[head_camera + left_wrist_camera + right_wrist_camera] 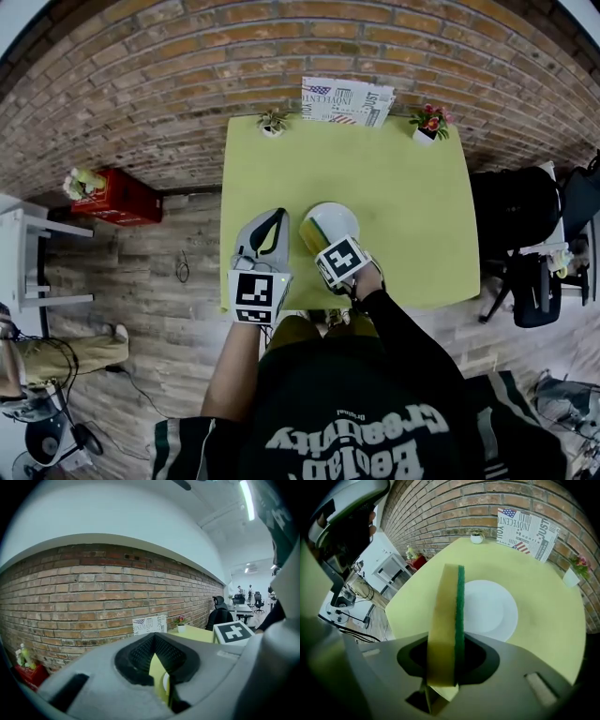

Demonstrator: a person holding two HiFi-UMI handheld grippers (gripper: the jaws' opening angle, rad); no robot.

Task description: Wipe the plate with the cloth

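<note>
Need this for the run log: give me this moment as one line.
right gripper shut on sponge | sponge over plate, contact unclear | left gripper shut, empty

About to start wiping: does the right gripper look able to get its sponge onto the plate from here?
Probably yes. The right gripper is shut on the sponge, and the plate lies just ahead of it on the table, with nothing between them.
</note>
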